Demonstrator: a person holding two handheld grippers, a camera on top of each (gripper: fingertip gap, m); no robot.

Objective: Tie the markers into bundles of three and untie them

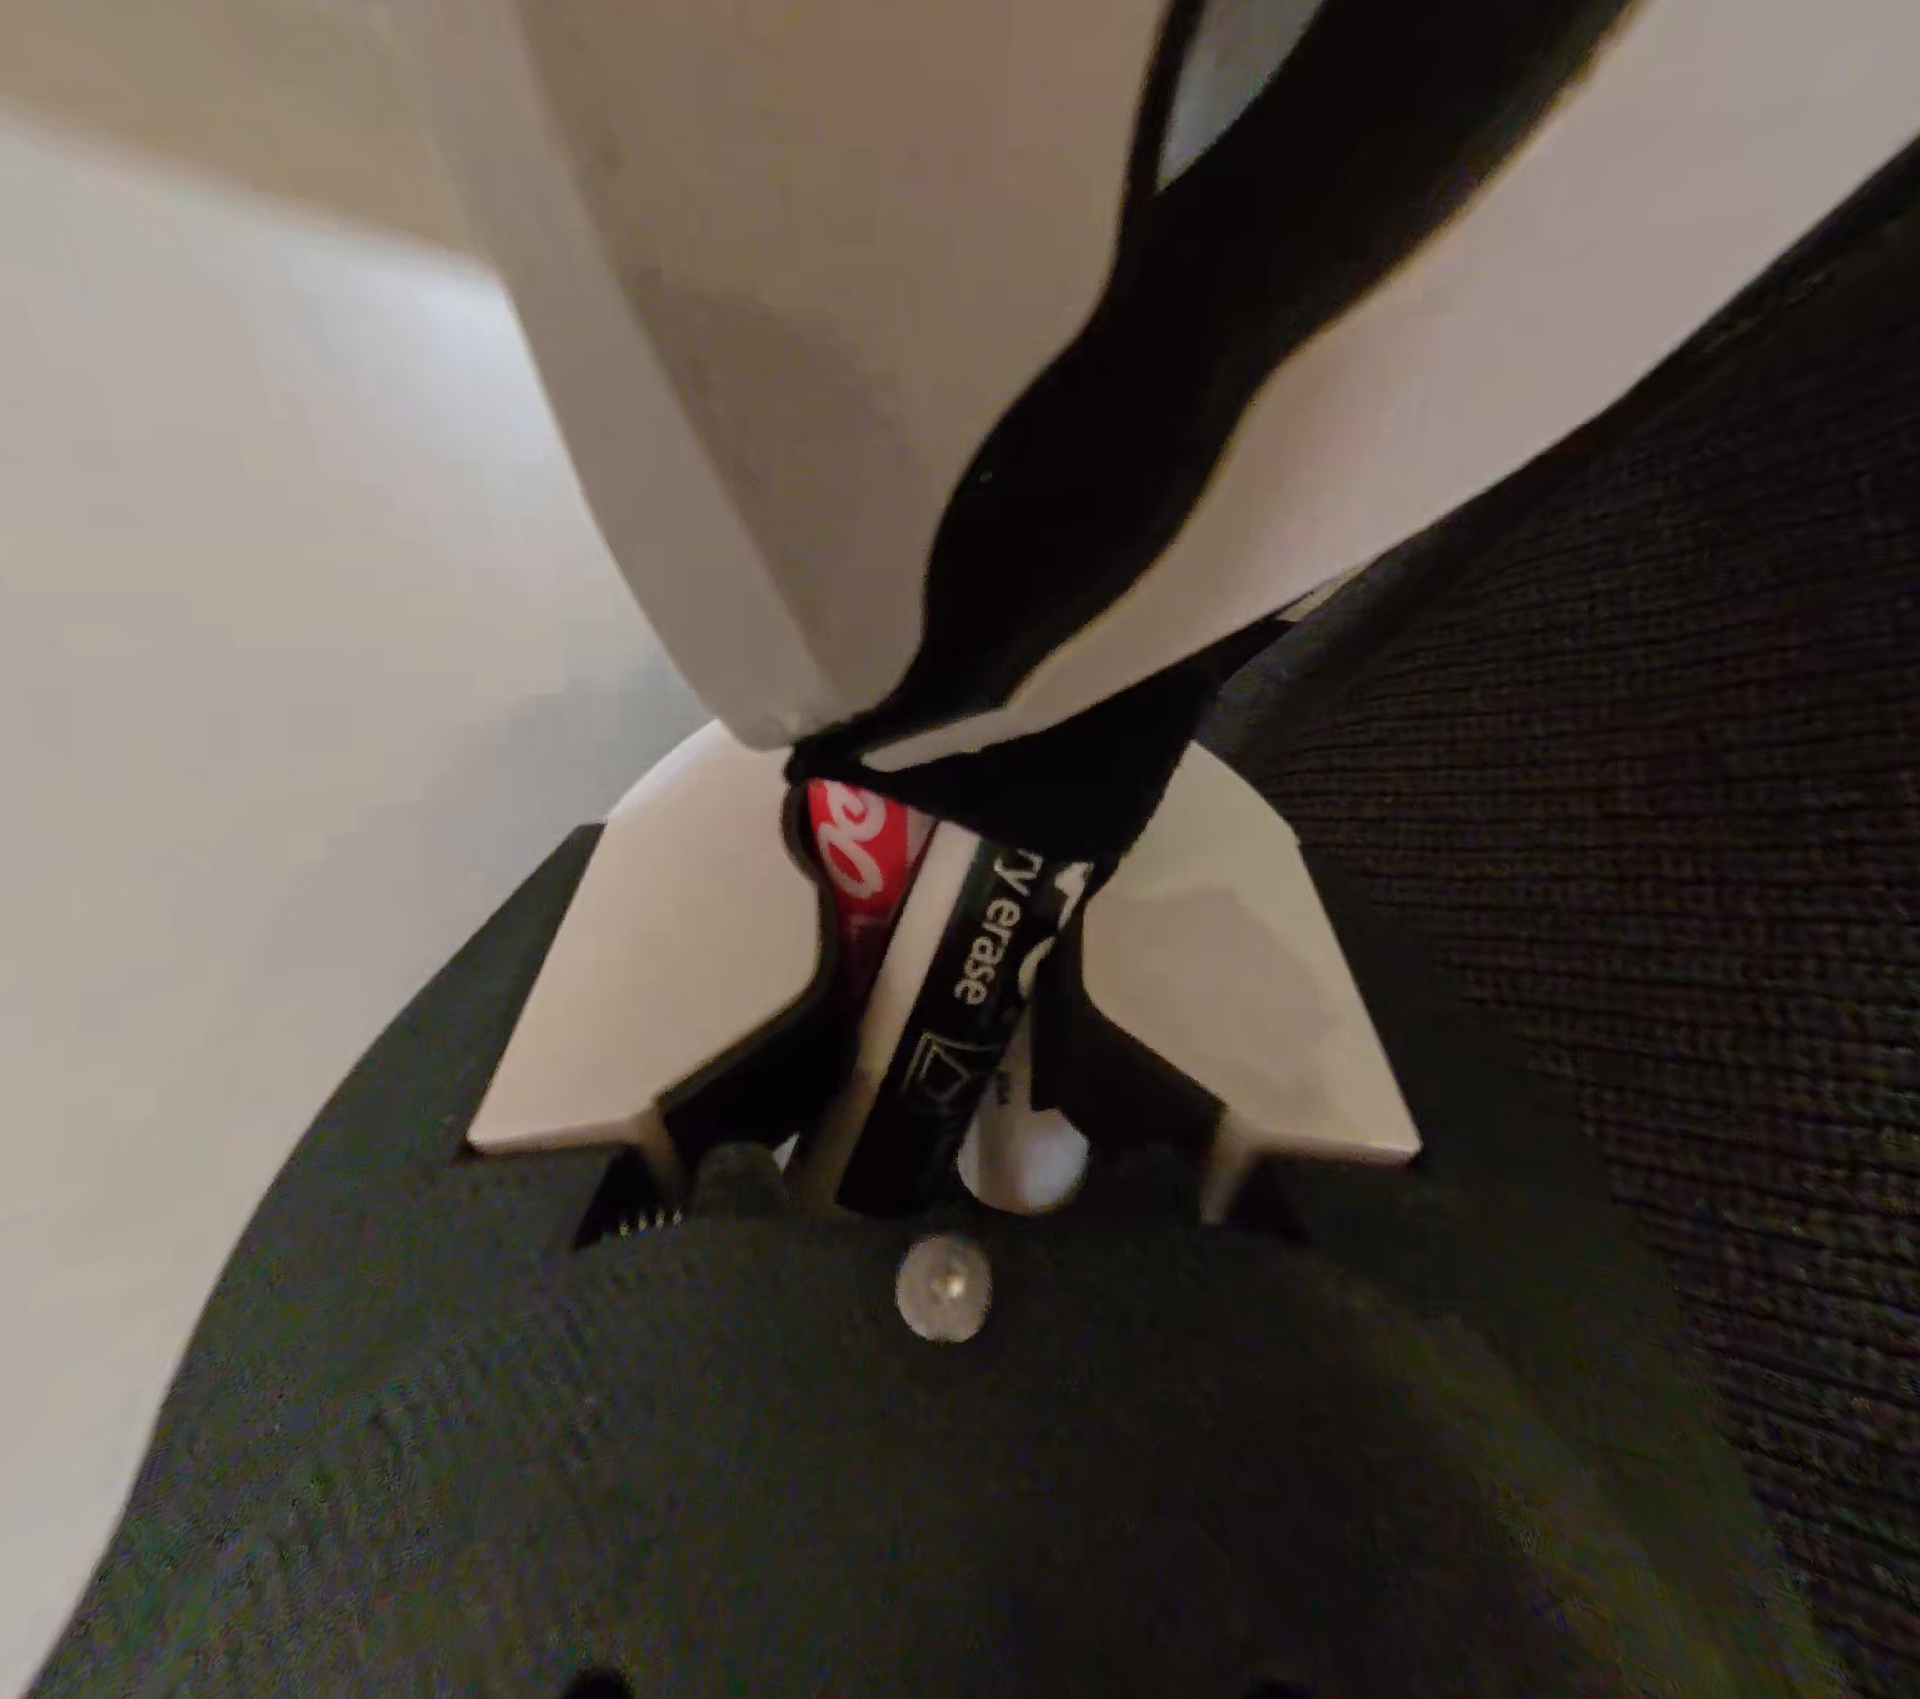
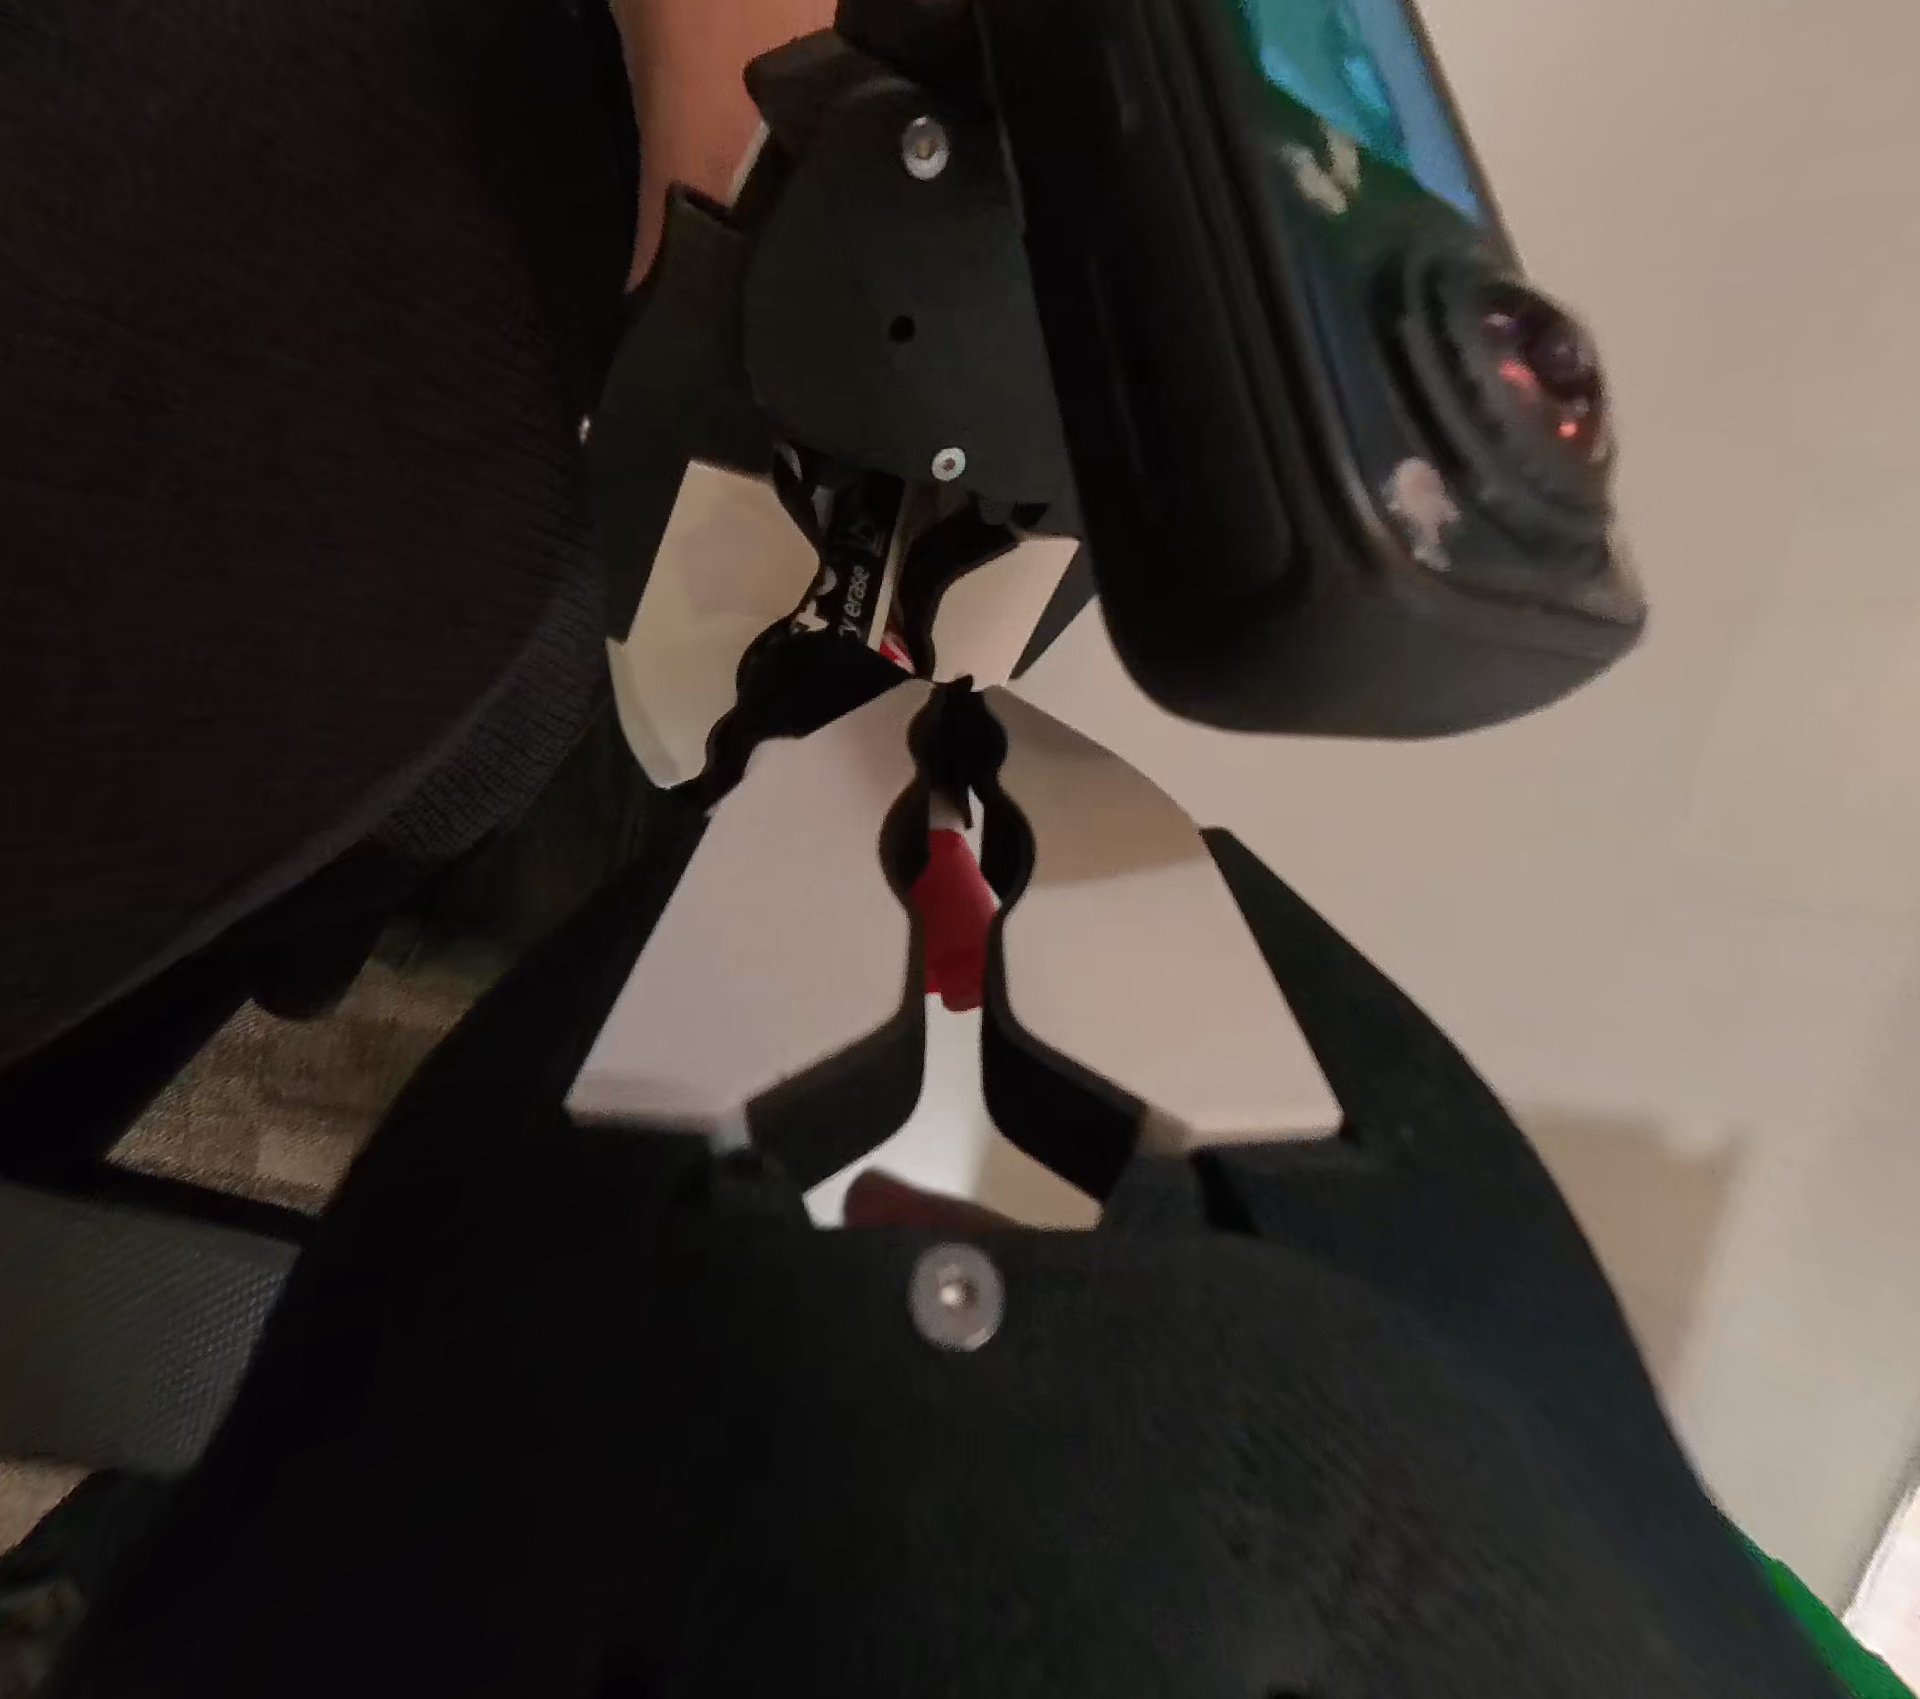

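The left claw is seen closed on a small bunch of markers, which are held off the desk and clamped between its 2 white fingers. From left to right, 3 barrels can be made out there: 1 with a red label, 1 with a black label, and 1 white, of which mostly the rounded end is shown. 1 black band is wrapped around the bunch just ahead of the fingertips. Directly opposite, tip to tip, the right claw is brought in with its jaws together, and a bit of the band appears to be pinched at its very tip. A red-capped piece is glimpsed through the gap between the right claw's pads. Whether it is a 4th marker or part of the bunch cannot be told.

The markers are judged to be light, stiff and smooth-sided. They are likely to slide against each other and to fan out if the clamp is relaxed, so the hold is best kept across the middle of the barrels, close behind the band. The band is judged to be soft and stretchy. It is best taken by a small fold at its edge, away from the barrels, and drawn off along them rather than sideways, since a sideways pull could drag 1 marker out of the bunch.

In all, 2 claws, 1 band and 3 clamped markers are counted.
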